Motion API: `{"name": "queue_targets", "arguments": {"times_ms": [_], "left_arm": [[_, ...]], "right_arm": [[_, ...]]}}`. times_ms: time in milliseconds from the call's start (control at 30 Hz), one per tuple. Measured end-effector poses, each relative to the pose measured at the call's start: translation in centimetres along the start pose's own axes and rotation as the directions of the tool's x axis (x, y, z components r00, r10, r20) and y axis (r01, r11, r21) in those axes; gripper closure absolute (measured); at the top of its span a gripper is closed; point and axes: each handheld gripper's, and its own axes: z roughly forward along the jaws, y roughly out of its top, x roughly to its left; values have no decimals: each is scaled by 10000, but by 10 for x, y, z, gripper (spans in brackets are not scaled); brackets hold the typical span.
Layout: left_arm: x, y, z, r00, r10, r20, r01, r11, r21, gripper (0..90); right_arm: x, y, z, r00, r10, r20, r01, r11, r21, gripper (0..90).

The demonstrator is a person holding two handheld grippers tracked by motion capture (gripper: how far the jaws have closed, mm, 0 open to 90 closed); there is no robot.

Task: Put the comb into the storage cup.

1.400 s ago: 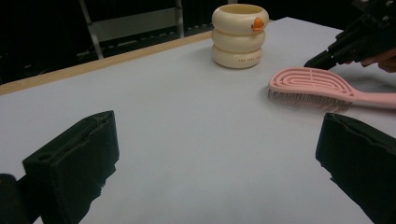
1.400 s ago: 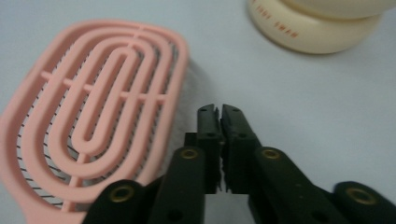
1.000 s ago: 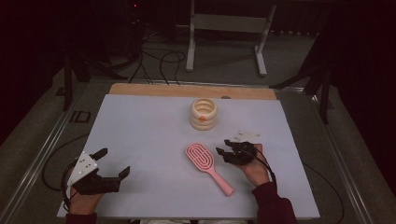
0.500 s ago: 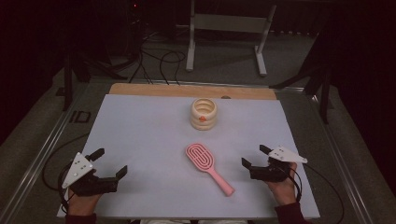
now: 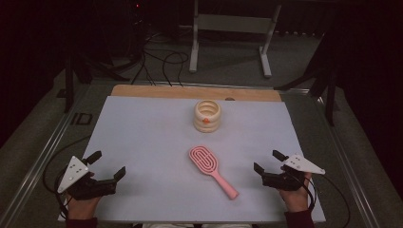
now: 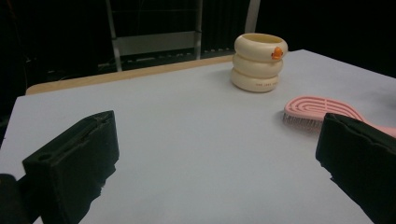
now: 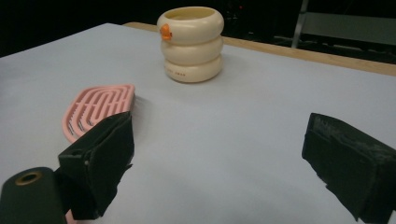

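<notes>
My right gripper (image 5: 269, 164) has pulled back to the table's near right corner, jaws just opened wide, empty. The pink hairbrush (image 5: 212, 170) lies released mid-table (placement looks done). My left gripper (image 5: 108, 165) idles wide at the near left corner.

Pink hairbrush (image 5: 209, 167) — smooth plastic; cream holder (image 5: 207, 115) — glossy; table (image 5: 142, 137) matt.

Hairbrush (image 5: 211, 170) is lying flat on the table sheet (image 5: 142, 137), near centre, its handle pointing toward the near right edge. Ringed cup (image 5: 207, 115) is standing upright behind the hairbrush, toward the far edge, well apart from it. Left gripper (image 5: 105, 167) is resting at the near left corner; right gripper (image 5: 269, 163) is sitting at the near right, just right of the handle end, not touching it.
</notes>
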Motion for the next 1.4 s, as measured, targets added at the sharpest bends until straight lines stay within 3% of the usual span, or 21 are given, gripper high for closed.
{"name": "queue_targets", "arguments": {"times_ms": [367, 1000, 1400], "left_arm": [[0, -2, 2, 10000, 4, -28, -4, 10000, 78, 0], [-1, -3, 3, 9999, -98, -48, 99, 9999, 136, 0], [0, -4, 4, 9998, -172, -46, 173, 9997, 153, 1]], "right_arm": [[0, 2, 1, 10000, 82, -47, -82, 9998, 163, 90], [9, 13, 8, 9993, 345, -111, -330, 9931, 1128, 90], [21, 26, 17, 9989, 181, -424, -105, 9848, 1733, 86]]}}
